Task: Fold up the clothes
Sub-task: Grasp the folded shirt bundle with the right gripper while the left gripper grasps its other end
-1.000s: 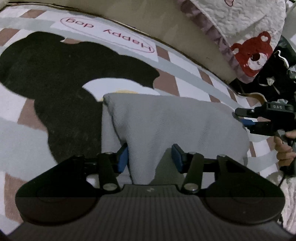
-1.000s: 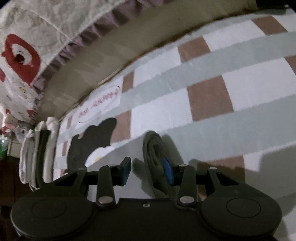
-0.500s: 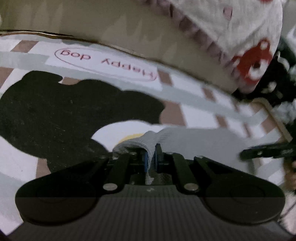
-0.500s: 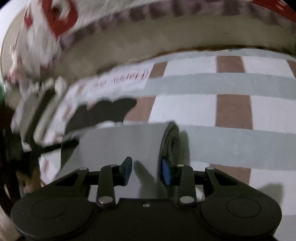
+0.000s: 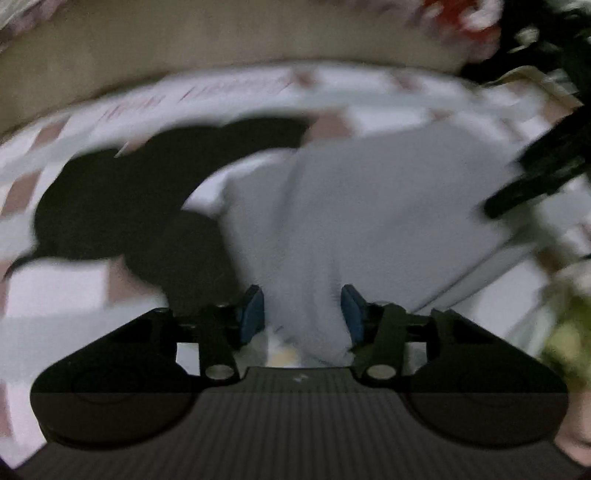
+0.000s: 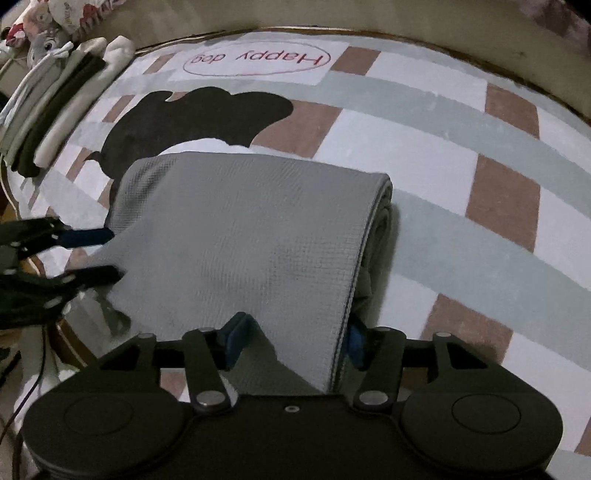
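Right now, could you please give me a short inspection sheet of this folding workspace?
Surface: checked rug with a black dog shape and "Happy dog" print.
Job's things: folded grey garment lying on the rug.
Clutter: stack of folded clothes at the rug's far left edge.
Grippers: left gripper opening, grey cloth between its pads; right gripper opening over the garment's near edge.
Cables: thin dark cable at lower left.
Surroundings: patterned bedding beyond the rug.
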The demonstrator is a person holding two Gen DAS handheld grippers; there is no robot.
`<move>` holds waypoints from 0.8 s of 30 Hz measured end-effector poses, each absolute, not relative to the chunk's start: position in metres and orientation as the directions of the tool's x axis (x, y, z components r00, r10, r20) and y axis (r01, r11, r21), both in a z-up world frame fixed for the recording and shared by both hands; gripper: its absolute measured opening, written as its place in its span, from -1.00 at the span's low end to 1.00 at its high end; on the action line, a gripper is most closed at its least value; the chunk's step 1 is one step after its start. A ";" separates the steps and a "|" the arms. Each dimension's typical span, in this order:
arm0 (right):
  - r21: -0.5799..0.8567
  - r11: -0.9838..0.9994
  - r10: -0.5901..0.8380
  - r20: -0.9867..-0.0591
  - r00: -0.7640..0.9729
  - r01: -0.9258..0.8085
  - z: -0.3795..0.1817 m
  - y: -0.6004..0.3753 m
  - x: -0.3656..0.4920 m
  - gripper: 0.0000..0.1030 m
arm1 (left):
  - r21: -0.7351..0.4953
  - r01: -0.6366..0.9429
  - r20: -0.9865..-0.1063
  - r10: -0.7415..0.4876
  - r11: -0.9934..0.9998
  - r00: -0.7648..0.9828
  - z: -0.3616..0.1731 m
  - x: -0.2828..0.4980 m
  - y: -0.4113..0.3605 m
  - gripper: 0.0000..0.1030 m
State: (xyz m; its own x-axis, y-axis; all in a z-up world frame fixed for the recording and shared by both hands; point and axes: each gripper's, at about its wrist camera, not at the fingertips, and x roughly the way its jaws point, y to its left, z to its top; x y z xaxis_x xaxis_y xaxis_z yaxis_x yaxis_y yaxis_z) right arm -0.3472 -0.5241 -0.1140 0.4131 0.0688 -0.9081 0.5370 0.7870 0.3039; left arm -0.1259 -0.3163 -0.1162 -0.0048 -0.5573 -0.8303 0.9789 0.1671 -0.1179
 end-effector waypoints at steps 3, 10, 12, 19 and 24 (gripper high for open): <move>0.324 0.750 0.070 -0.906 0.418 0.577 -0.113 -0.530 -0.355 0.15 | -0.140 0.969 -0.834 -0.552 0.202 -0.006 -0.117 -0.114 -0.307 -0.03; 0.515 0.550 -0.092 -0.745 0.660 0.658 -0.083 -0.563 -0.408 0.35 | -0.419 0.866 -0.748 -0.645 0.274 -0.158 -0.104 -0.083 -0.298 0.03; 0.544 0.528 -0.066 -0.740 0.670 0.652 -0.092 -0.569 -0.409 0.35 | -0.475 0.824 -0.713 -0.684 0.310 -0.153 -0.106 -0.070 -0.304 0.07; 0.557 0.482 0.017 -0.777 0.629 0.676 -0.129 -0.583 -0.389 0.36 | -0.434 0.855 -0.712 -0.689 0.283 -0.134 -0.141 -0.058 -0.357 0.19; 0.543 0.494 0.014 -0.786 0.618 0.679 -0.144 -0.585 -0.383 0.64 | -0.421 0.886 -0.659 -0.737 0.196 -0.150 -0.147 -0.070 -0.380 1.00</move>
